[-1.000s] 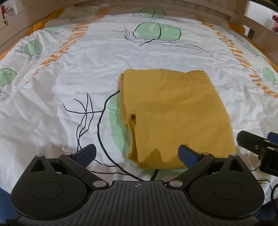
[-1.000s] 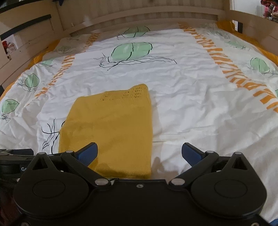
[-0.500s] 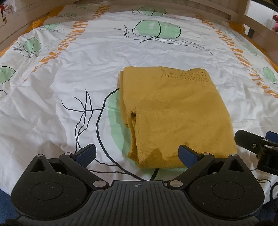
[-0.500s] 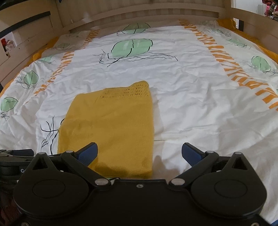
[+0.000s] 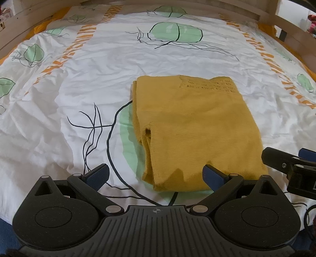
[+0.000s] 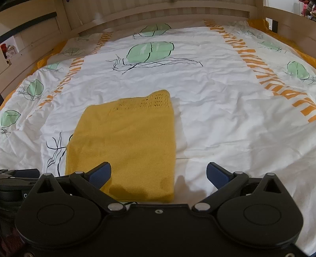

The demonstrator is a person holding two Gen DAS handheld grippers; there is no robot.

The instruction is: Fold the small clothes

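Note:
A mustard-yellow knitted garment (image 5: 193, 126) lies folded into a rectangle on the bed, with an openwork band at its far edge; it also shows in the right wrist view (image 6: 126, 146). My left gripper (image 5: 156, 175) is open and empty, just above the garment's near left corner. My right gripper (image 6: 159, 175) is open and empty, over the garment's near right corner. The right gripper's fingers (image 5: 284, 164) show at the right edge of the left wrist view. The left gripper's body (image 6: 17, 176) shows at the left edge of the right wrist view.
The bed cover (image 5: 98, 83) is white with green leaves, black lines and orange stripes, and it is creased. A wooden bed frame (image 6: 158, 11) runs along the far side and both sides. The near edge of the bed lies below both grippers.
Both grippers have moved slightly back and up from the garment, so the bed's far side sits lower in view. The garment has not moved. Both jaws stay open.

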